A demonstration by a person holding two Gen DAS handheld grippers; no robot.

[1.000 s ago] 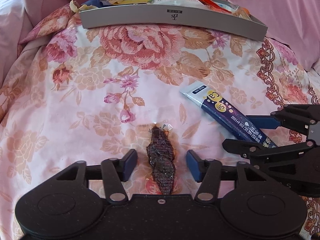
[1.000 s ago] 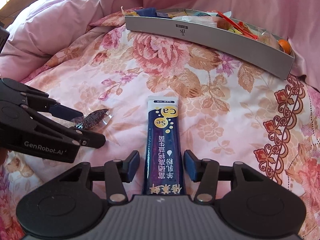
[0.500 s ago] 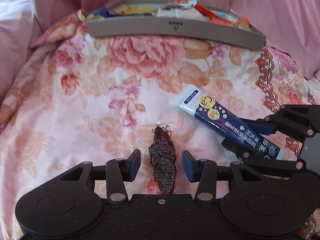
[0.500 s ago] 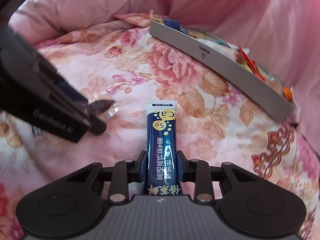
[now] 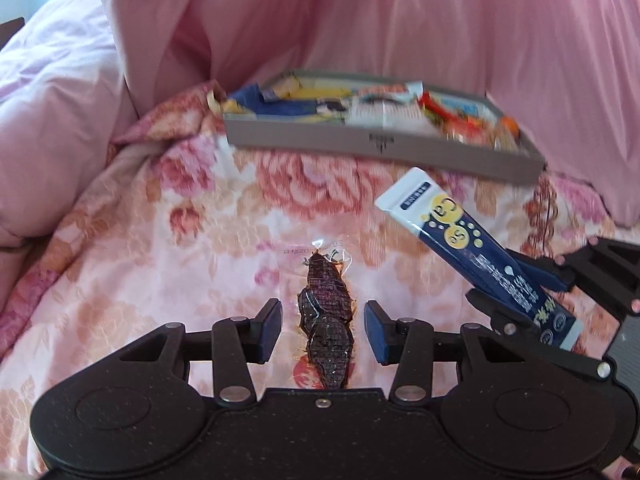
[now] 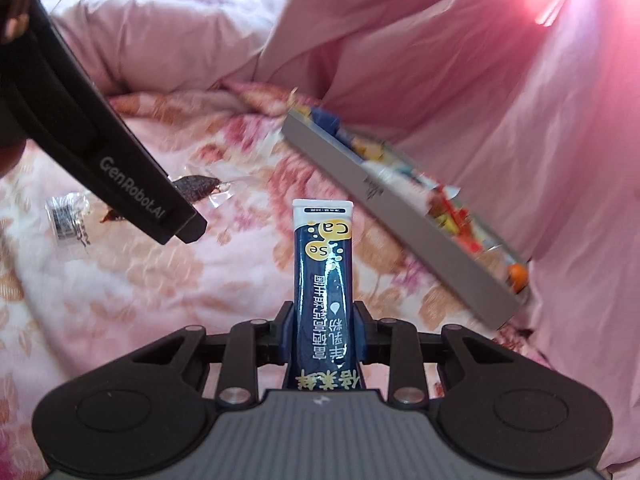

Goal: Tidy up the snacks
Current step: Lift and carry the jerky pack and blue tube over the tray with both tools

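Observation:
A dark brown snack in a clear wrapper lies on the floral bedspread between the pads of my left gripper, which is open; the pads stand apart from it on both sides. My right gripper is shut on a dark blue stick packet marked "Ca" and holds it lifted off the bed, tilted up. The same packet shows in the left wrist view, at the right, in the right gripper. A grey tray full of mixed snacks sits at the far end of the bed.
Pink bedding is heaped behind and around the tray. In the right wrist view the tray runs off diagonally to the right, the left gripper's body crosses the left side, and a small clear wrapper lies at the far left.
My right gripper has shut on the blue packet and lifted it off the bedspread. My left gripper's pads have come closer around the brown snack.

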